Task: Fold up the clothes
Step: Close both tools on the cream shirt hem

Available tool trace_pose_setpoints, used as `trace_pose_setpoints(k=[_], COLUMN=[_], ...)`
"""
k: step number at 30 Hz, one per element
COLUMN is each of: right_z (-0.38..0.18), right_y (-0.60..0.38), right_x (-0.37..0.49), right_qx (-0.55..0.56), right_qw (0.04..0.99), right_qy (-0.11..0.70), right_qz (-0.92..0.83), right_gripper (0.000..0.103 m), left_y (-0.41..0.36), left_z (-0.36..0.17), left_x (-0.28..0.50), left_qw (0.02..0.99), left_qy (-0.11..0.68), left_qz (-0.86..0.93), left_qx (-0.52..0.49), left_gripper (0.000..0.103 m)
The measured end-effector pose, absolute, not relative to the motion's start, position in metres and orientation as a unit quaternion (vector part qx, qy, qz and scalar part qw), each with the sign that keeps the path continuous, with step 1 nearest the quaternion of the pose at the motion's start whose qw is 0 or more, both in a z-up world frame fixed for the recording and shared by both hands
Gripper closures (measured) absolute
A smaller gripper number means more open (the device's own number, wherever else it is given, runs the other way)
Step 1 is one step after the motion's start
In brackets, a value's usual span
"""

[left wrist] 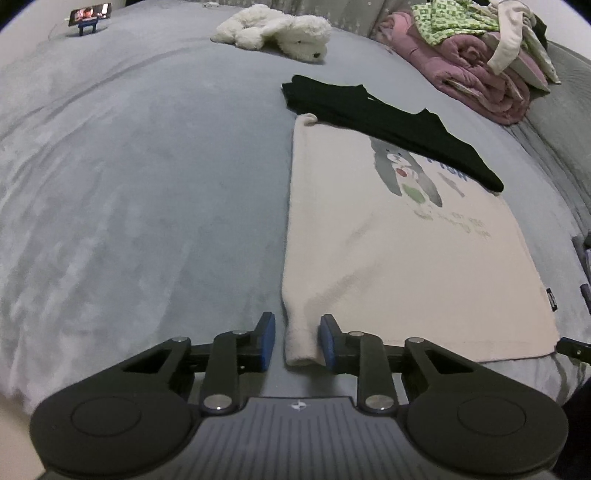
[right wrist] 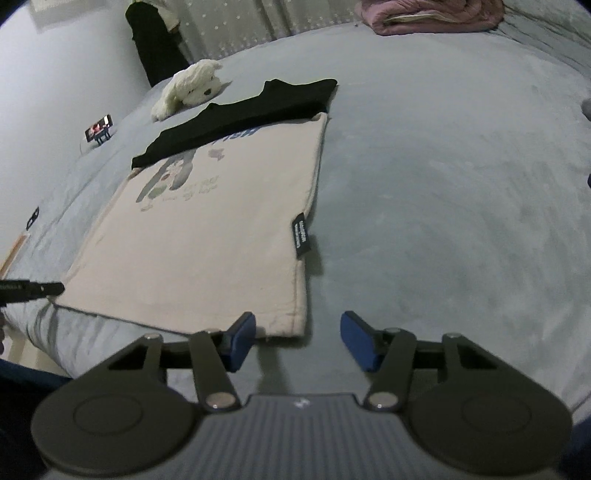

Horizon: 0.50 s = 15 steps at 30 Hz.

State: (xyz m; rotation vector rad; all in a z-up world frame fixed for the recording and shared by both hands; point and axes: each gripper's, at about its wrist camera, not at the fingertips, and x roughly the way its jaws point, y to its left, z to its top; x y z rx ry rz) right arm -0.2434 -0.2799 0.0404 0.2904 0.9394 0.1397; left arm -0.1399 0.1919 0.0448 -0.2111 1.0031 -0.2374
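Two garments lie flat on the grey plush bedspread (left wrist: 129, 184): a cream cotton T-shirt with a cartoon rabbit print (left wrist: 388, 258) and, overlapping its far end, a folded black garment (left wrist: 388, 125).

Left wrist view. The left gripper (left wrist: 297, 341) straddles the near left corner of the cream T-shirt; a rolled fold of hem sits between the blue pads. A gap shows on the left pad side and the right pad looks to touch the cloth, so I read the jaws as partly open around the corner, not clamped. Judgement: this corner is being taken so the hem can be lifted for a fold. Left of the gripper the bedspread is bare, giving plenty of room. Far ahead lie a white plush toy dog (left wrist: 273, 31) and a heap of pink and green laundry (left wrist: 476, 55), well clear.

Right wrist view. The right gripper (right wrist: 297, 341) stands open, with nothing between the pads. Its left pad overlaps the T-shirt's near hem in the picture; contact I cannot tell. The near right corner lies between the pads and just ahead. The shirt's side edge, with a black woven label (right wrist: 302, 236), runs straight away from the gripper. Bare bedspread to the right. The other gripper's tip shows at the far left edge.
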Motion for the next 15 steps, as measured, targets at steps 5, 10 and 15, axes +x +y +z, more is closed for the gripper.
trace_pose_setpoints(k=[5,10,15], right_z=[0.0384,0.0339,0.0311], right_y=[-0.2798,-0.2820,-0.2820], right_x=[-0.2413,-0.2370,-0.2368], right_qx=[0.150,0.182,0.196], right_qw=[0.877,0.871,0.873], right_qy=[0.450,0.449,0.442], right_qz=[0.069,0.082,0.066], right_gripper=[0.052,0.066,0.090], left_y=[0.1891,0.1857,0.1866], left_z=[0.0419,0.0420,0.0447], left_x=[-0.1399,-0.1403,-0.1412], left_qw=[0.863,0.867,0.869], left_qy=[0.480,0.476,0.472], left_qz=[-0.115,-0.116,-0.115], left_qx=[-0.104,-0.094,-0.098], left_gripper=[0.080,0.086,0.098])
